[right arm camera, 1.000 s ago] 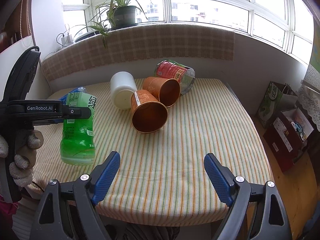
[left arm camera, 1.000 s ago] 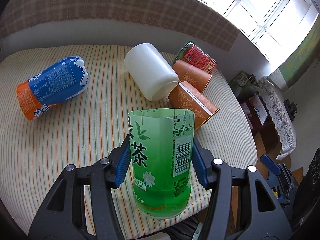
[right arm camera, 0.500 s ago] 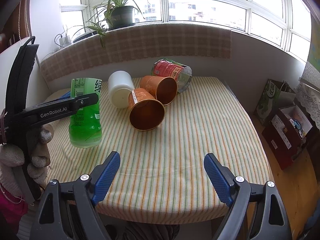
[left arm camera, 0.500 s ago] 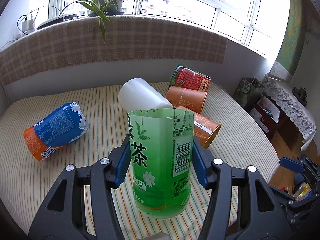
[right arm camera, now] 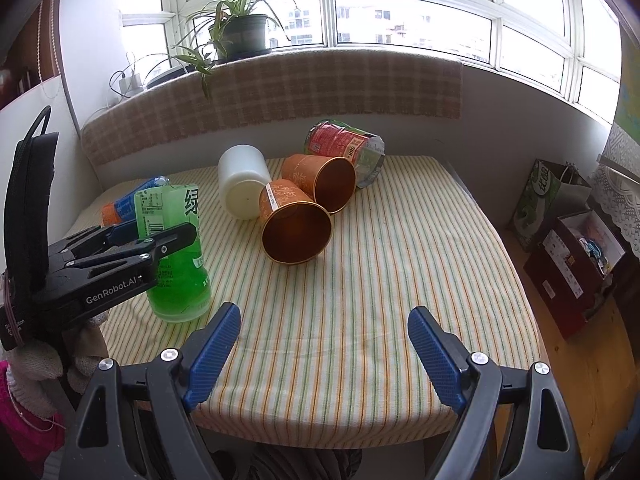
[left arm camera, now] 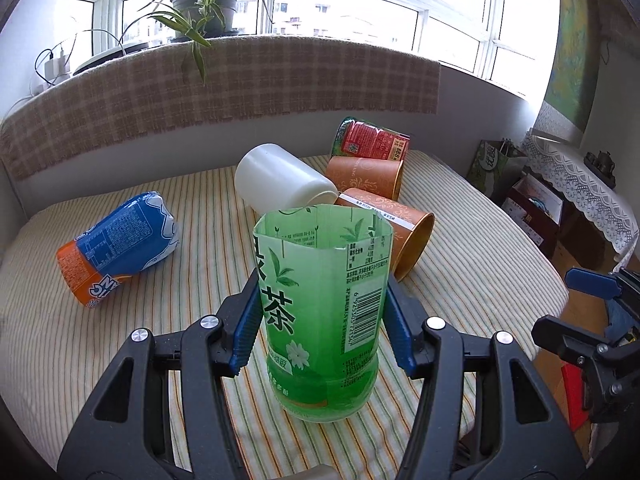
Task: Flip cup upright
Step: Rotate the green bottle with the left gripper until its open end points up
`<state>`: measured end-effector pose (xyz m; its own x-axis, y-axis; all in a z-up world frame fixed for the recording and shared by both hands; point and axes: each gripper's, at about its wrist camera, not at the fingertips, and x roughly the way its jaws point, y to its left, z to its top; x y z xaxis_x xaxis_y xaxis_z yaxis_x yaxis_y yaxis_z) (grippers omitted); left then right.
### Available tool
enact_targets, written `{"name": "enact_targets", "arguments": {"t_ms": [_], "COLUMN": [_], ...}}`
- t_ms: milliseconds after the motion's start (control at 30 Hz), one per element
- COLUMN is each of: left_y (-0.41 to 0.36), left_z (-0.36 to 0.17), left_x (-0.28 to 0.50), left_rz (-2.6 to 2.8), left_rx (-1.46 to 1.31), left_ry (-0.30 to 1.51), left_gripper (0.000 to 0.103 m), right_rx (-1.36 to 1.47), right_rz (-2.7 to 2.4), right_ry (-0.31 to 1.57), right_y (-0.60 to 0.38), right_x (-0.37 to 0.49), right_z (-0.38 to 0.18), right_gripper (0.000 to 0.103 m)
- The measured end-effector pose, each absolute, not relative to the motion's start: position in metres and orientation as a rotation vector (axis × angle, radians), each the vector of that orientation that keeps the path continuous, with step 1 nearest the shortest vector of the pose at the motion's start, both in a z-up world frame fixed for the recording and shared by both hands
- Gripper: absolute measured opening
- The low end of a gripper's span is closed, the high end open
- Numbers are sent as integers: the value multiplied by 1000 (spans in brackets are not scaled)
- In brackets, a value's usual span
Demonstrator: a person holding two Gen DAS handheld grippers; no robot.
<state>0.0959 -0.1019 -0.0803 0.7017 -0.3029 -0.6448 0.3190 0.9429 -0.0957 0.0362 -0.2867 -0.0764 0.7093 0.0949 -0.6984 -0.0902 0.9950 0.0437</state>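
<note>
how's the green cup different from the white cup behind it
The green cup stands upright with its open end up, while the white cup lies on its side. The green cup is see-through with a printed label; the white cup is plain and opaque. The left gripper is shut on the green cup; nothing holds the white cup, which lies against an orange cup. Both are on the striped tablecloth.

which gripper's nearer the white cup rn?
Left. The left gripper, shut on the green cup, sits just in front of the white cup. The right gripper hangs open at the table's near edge.
</note>
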Motion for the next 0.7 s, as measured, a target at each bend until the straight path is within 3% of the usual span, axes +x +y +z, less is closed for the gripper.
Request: {"name": "enact_targets", "arguments": {"t_ms": [367,700], "left_y": [-93,-87], "left_z": [-83,-94], "left_x": [80,74], "left_rz": [-402,-438], "left_rx": [-27,-69], "left_ry": [765,846], "left_gripper": [57,67], "right_rx": [0,1], "right_rz": [110,112], "right_ry": [766,760], "right_y": [-281,-282], "right_x": [32,30], "right_z": [-73,-72], "right_gripper": [88,88]}}
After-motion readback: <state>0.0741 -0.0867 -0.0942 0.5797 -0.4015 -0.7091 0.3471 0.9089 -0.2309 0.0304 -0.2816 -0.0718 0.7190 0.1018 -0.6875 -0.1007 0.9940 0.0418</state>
